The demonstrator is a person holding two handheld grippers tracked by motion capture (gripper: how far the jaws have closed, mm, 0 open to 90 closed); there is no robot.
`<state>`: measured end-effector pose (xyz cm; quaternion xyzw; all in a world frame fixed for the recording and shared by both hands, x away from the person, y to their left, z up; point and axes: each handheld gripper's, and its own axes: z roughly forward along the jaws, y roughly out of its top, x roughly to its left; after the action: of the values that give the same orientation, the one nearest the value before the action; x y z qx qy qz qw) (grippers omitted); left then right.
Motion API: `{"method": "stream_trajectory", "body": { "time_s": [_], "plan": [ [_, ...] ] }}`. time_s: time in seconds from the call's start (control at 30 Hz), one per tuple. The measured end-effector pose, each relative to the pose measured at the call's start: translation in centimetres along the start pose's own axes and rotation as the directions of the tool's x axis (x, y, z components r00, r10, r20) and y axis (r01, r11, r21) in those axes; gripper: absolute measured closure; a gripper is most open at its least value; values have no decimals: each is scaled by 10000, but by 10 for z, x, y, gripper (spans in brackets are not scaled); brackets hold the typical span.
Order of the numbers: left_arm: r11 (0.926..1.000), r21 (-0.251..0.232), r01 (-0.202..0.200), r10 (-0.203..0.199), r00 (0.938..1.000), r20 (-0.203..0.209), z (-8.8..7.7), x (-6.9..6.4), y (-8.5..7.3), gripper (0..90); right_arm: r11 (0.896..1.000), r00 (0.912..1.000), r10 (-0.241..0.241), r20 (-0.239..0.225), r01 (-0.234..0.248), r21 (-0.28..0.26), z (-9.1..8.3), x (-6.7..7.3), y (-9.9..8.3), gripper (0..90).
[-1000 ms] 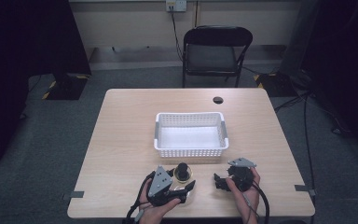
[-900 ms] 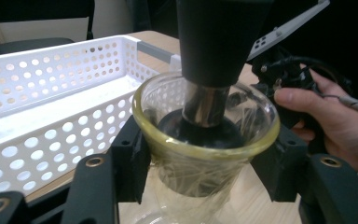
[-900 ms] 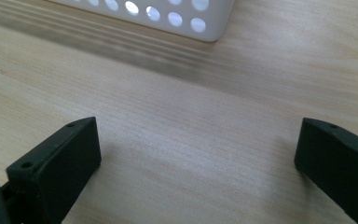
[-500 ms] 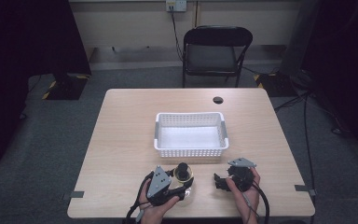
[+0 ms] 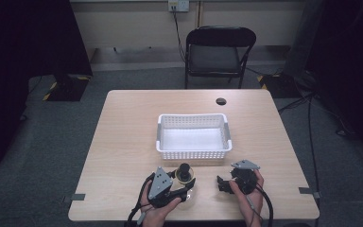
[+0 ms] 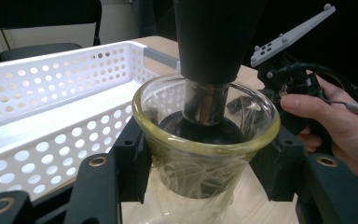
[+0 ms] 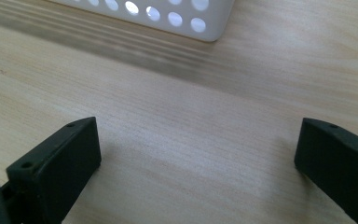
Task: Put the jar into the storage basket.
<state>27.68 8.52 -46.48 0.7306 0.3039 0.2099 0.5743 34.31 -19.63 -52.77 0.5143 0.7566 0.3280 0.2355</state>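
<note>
Left gripper view: left gripper [image 6: 205, 186] jaws pinching glass jar [image 6: 205, 140]; right gripper [image 7: 196, 163] jaws spread over table [image 7: 205, 102].

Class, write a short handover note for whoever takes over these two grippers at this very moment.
Left gripper: fingers shut on the glass jar, which holds a black, metal-necked tool; the jar is at the table's near edge, just in front of the white basket.
Right gripper: open, holding nothing, low over bare table beside the basket's corner.
Done: jar grasped.
Left: probably lift the jar into the basket, which looks empty; the right gripper is free to steady it.
</note>
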Motion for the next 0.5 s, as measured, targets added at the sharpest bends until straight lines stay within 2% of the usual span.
{"method": "stream_trajectory", "body": {
  "time_s": [0.27,0.5],
  "plan": [
    [9999,-115,-34,33,9999,-100,-2,4,8,450,10000,10000,0,1,0,-1,0,0,0,0],
    [9996,-207,-175,169,9995,-278,-5,9,23,449,10000,10000,-11,1,11,4,0,0,0,0]
  ]
}}
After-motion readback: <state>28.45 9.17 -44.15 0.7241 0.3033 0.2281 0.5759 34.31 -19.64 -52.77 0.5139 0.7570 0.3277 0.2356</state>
